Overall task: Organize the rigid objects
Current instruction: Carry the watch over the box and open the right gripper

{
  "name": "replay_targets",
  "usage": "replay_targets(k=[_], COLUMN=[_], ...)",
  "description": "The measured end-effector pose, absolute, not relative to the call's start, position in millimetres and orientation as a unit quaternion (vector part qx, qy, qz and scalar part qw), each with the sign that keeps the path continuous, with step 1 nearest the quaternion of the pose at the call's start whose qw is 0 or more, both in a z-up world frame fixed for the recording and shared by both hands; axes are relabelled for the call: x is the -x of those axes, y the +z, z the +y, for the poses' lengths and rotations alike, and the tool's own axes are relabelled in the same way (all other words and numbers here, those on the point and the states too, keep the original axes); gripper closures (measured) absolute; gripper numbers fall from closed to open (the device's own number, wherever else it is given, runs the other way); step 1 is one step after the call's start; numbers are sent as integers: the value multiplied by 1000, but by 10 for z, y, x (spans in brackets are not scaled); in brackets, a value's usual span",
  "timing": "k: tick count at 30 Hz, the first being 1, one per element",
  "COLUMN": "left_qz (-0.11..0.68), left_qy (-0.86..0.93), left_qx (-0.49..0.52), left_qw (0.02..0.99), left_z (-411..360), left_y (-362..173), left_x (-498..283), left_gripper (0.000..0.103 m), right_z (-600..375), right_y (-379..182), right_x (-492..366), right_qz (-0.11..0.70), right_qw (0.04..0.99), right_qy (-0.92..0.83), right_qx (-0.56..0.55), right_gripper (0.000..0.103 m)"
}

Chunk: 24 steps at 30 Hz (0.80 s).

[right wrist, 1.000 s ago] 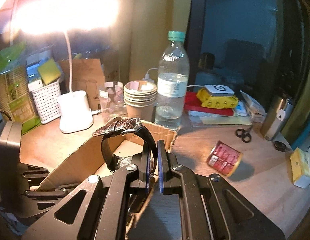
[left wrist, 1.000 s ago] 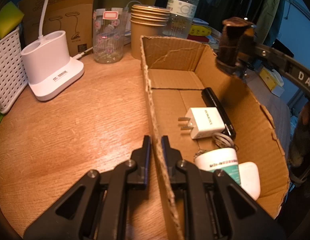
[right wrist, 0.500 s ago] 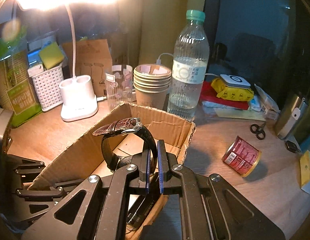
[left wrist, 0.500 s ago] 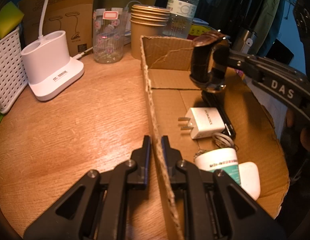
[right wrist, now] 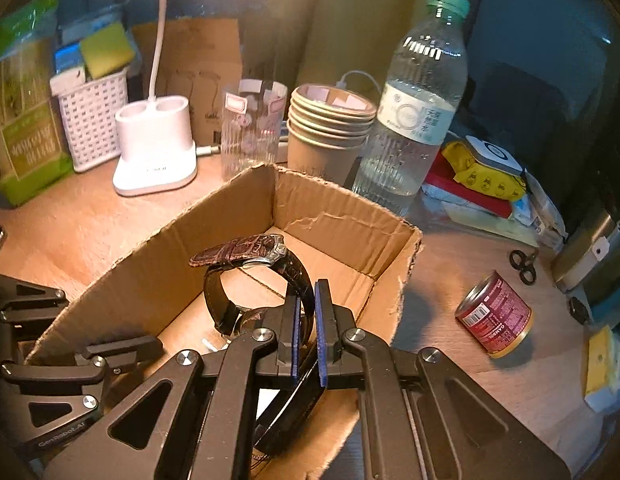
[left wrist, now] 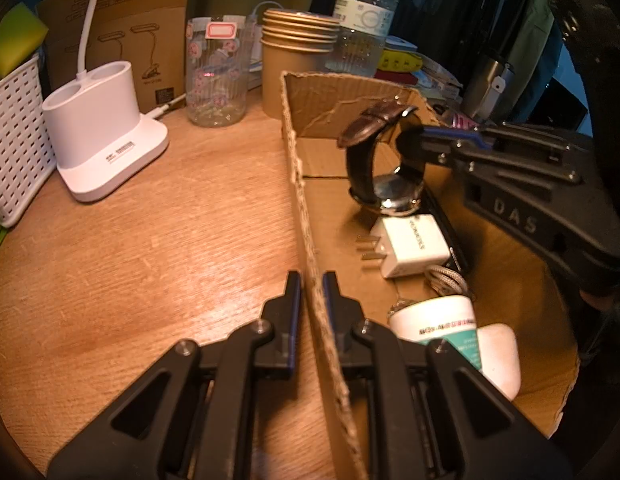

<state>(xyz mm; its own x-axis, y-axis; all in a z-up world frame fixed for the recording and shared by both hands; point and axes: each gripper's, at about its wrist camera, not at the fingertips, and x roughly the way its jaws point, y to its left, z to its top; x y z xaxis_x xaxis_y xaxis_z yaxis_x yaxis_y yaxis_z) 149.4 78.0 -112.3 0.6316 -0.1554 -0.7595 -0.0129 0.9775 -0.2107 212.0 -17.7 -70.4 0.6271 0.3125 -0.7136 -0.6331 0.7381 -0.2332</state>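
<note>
An open cardboard box stands on the wooden table. My left gripper is shut on its near side wall. My right gripper is shut on the strap of a dark leather wristwatch, which hangs inside the box just above the things on its floor. On that floor lie a white plug charger, a long black device, a braided cable, a white and green tube and a white case.
Behind the box stand a stack of paper cups, a water bottle, a clear printed glass, a white lamp base and a white basket. Right of the box lie a red can and small scissors.
My right gripper has carried the watch from above the box's far rim down and inward, so it hangs low inside the box. My left gripper has kept still on the wall.
</note>
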Motion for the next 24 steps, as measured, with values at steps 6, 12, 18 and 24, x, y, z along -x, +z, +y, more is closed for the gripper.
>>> replay_targets(k=[6,12,18,24], left_qz=[427,427,427,427], left_qy=[-40,-40,-40,-40], left_qx=[98,99,99,99], left_qw=[898,898,898,898], left_z=[780,781,780,782], left_y=[-1123,-1123,-1123,-1123], left_x=[-1495,-1495,-1494,-1495], left_gripper=[91,91,91,91], right_z=[-139,-132,-152,-226], right_y=[-743,-769,-744,-687], right_x=[-2117,-2085,-2046,-1977], right_qz=[338,343,349,354], right_qw=[867,861,858,855], right_qy=[260,263,274,282], right_qx=[257,266,259,253], right_gripper=[95,94,84,73])
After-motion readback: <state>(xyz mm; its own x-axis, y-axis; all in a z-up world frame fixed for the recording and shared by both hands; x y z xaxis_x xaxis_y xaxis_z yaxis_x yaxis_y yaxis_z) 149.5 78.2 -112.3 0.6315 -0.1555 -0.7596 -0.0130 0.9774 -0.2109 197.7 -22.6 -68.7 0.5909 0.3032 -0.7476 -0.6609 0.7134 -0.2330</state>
